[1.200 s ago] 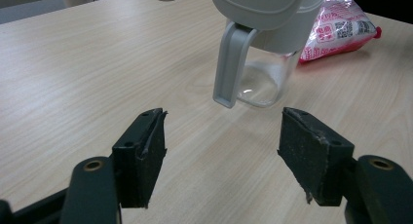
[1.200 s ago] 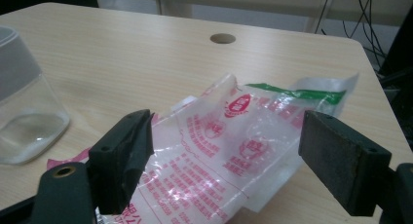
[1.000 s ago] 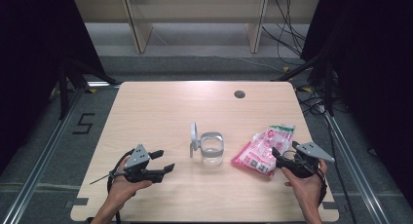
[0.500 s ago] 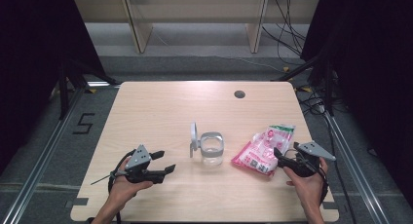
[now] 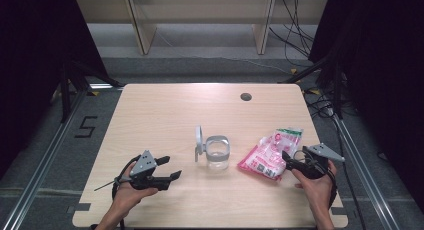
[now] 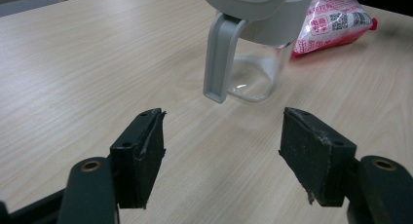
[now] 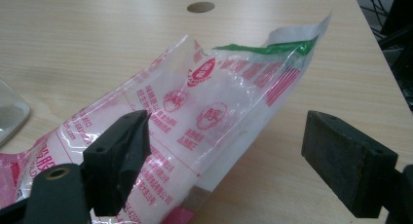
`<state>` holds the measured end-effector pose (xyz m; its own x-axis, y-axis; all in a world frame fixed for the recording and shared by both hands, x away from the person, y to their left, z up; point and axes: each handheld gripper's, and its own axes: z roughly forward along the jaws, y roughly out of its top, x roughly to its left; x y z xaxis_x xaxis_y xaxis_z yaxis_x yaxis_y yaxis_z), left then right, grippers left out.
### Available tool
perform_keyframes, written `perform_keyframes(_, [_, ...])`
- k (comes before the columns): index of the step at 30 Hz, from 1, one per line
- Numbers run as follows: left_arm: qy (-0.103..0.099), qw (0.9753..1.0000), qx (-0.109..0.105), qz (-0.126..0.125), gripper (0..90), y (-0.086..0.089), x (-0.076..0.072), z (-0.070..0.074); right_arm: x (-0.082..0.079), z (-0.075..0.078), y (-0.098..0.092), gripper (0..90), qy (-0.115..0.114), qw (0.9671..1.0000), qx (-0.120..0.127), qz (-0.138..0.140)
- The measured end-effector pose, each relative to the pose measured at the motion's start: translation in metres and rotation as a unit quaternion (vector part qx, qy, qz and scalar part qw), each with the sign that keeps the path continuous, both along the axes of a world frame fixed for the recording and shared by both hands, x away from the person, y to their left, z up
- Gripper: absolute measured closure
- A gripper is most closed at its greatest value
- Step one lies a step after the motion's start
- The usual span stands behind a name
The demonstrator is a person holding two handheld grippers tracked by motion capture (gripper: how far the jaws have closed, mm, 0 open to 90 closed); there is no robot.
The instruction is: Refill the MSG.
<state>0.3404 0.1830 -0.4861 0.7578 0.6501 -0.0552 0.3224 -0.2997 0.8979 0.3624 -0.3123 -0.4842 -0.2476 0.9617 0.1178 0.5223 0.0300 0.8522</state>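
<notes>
Right gripper view is showing the plastic bag [image 7: 195, 121] lying just ahead of the right gripper [image 7: 229, 156], whose jaws are standing wide apart and holding nothing; one jaw is sitting in front of the bag's lower part, the other is hanging over bare wood to the side. The bag is looking clear with pink and red print, a green strip near its torn upper edge and white contents inside, its open end lifting off the table [image 7: 97, 34]. In the high view the bag [image 5: 269, 152] is lying at the right of the table [image 5: 165, 110], with the right gripper [image 5: 290, 162] at its near edge and a hand around the gripper's body.

Left gripper view is showing the left gripper [image 6: 221, 151] with jaws apart and empty, pointing at a glass jar [image 6: 255, 73] standing a little beyond them, its grey lid [image 6: 243, 2] flipped open on a hinge arm. In the high view the jar [image 5: 217, 152] is standing between the left gripper [image 5: 167, 167] and the bag, near the bag but apart from it. A dark round hole [image 5: 245, 96] is sitting far back on the tabletop.
</notes>
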Motion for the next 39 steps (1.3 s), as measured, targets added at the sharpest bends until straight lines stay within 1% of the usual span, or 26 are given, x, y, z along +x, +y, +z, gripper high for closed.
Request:
perform_keyframes(1, [-0.001, 1.0000, 0.003, 0.001, 32.0, 0.000, 0.000, 0.000, 0.003, -0.002, -0.003, 18.7, -0.017, 0.9997, -0.016, 0.009])
perform_keyframes(2, [-0.001, 1.0000, 0.003, 0.001, 32.0, 0.000, 0.000, 0.000, 0.003, -0.002, -0.003, 18.7, -0.017, 0.9997, -0.016, 0.009])
perform_keyframes(4, [-0.009, 0.9999, 0.008, -0.006, 32.0, 0.001, 0.002, 0.000, 0.005, -0.003, -0.002, 18.6, -0.009, 0.9998, -0.014, 0.012])
perform_keyframes(5, [-0.007, 0.9999, 0.008, -0.003, 32.0, 0.001, 0.002, 0.000, 0.005, -0.003, 0.000, 18.6, -0.007, 0.9999, 0.000, 0.012])
perform_keyframes(7, [-0.006, 1.0000, 0.007, -0.001, 32.0, 0.002, 0.002, -0.001, 0.010, -0.006, 0.001, 18.3, -0.007, 0.9998, -0.010, 0.018])
perform_keyframes(8, [-0.006, 0.9999, 0.008, -0.003, 32.0, 0.002, 0.002, -0.001, 0.010, -0.006, 0.002, 18.1, 0.004, 0.9997, -0.011, 0.020])
perform_keyframes(11, [0.002, 1.0000, 0.002, 0.003, 32.0, -0.001, 0.000, -0.002, 0.015, -0.009, 0.006, 17.9, 0.011, 0.9995, -0.010, 0.030])
perform_keyframes(12, [0.003, 1.0000, 0.003, 0.003, 32.0, -0.001, 0.000, -0.003, 0.014, -0.010, 0.010, 18.1, 0.021, 0.9995, -0.001, 0.023])
perform_keyframes(13, [0.002, 1.0000, 0.004, 0.002, 32.0, -0.001, 0.000, -0.003, 0.018, -0.011, 0.008, 18.3, 0.008, 0.9991, -0.021, 0.035])
perform_keyframes(14, [0.005, 1.0000, 0.002, -0.001, 32.0, -0.001, 0.000, -0.003, 0.020, -0.012, 0.010, 18.7, 0.013, 0.9992, -0.016, 0.034])
perform_keyframes(15, [-0.004, 0.9999, 0.008, -0.006, 32.0, -0.001, 0.001, -0.003, 0.020, -0.012, 0.009, 19.1, 0.019, 0.9989, -0.013, 0.042])
perform_keyframes(18, [-0.004, 0.9999, 0.009, -0.006, 32.0, -0.001, 0.001, -0.003, 0.025, -0.015, 0.009, 20.5, 0.011, 0.9989, -0.010, 0.045])
perform_keyframes(20, [-0.004, 0.9999, 0.009, -0.007, 32.0, 0.000, 0.002, -0.003, 0.028, -0.016, 0.008, 20.5, 0.021, 0.9988, -0.001, 0.044])
perform_keyframes(21, [0.005, 1.0000, 0.004, 0.001, 32.0, -0.001, 0.000, -0.004, 0.031, -0.016, 0.006, 21.7, 0.018, 0.9988, -0.004, 0.044])
perform_keyframes(22, [0.005, 1.0000, 0.004, 0.001, 32.0, -0.001, 0.000, -0.004, 0.032, -0.016, 0.006, 22.3, 0.019, 0.9989, 0.007, 0.043])
perform_keyframes(24, [-0.002, 1.0000, 0.006, -0.003, 32.0, -0.002, 0.001, -0.004, 0.034, -0.017, 0.005, 22.7, 0.018, 0.9990, 0.005, 0.041])
perform_keyframes(26, [-0.003, 0.9999, 0.011, -0.005, 32.0, -0.001, 0.001, -0.004, 0.038, -0.020, 0.005, 24.3, 0.019, 0.9989, 0.007, 0.043])
perform_keyframes(27, [-0.003, 0.9999, 0.011, -0.005, 32.0, -0.001, 0.001, -0.004, 0.037, -0.019, 0.005, 25.1, 0.025, 0.9984, 0.019, 0.048])
perform_keyframes(28, [-0.003, 0.9999, 0.011, -0.005, 32.0, -0.001, 0.001, -0.004, 0.039, -0.020, 0.005, 26.1, 0.026, 0.9986, 0.013, 0.044])
perform_keyframes(29, [-0.003, 0.9999, 0.011, -0.004, 32.0, -0.001, 0.001, -0.004, 0.038, -0.019, 0.009, 29.3, 0.040, 0.9981, 0.031, 0.036])
perform_keyframes(31, [-0.002, 0.9999, 0.011, -0.004, 32.0, -0.001, 0.001, -0.004, 0.038, -0.019, 0.009, 31.2, 0.051, 0.9976, 0.029, 0.037])
perform_keyframes(32, [-0.002, 0.9999, 0.011, -0.004, 32.0, -0.001, 0.001, -0.004, 0.042, -0.021, 0.006, 34.0, 0.022, 0.9984, 0.011, 0.051])
perform_keyframes(36, [-0.002, 0.9999, 0.012, -0.004, 32.0, -0.002, 0.001, -0.004, 0.042, -0.020, 0.005, 38.4, 0.034, 0.9979, 0.018, 0.053])
perform_keyframes(37, [-0.002, 0.9999, 0.013, -0.005, 32.0, -0.002, 0.001, -0.004, 0.044, -0.022, 0.005, 39.8, 0.026, 0.9978, 0.025, 0.056])
perform_keyframes(38, [-0.003, 0.9999, 0.013, -0.007, 32.0, -0.002, 0.002, -0.004, 0.042, -0.021, 0.007, 46.4, 0.034, 0.9981, 0.025, 0.045])
perform_keyframes(39, [-0.002, 0.9999, 0.011, -0.007, 32.0, -0.002, 0.001, -0.004, 0.042, -0.021, 0.007, 46.4, 0.034, 0.9981, 0.025, 0.045])
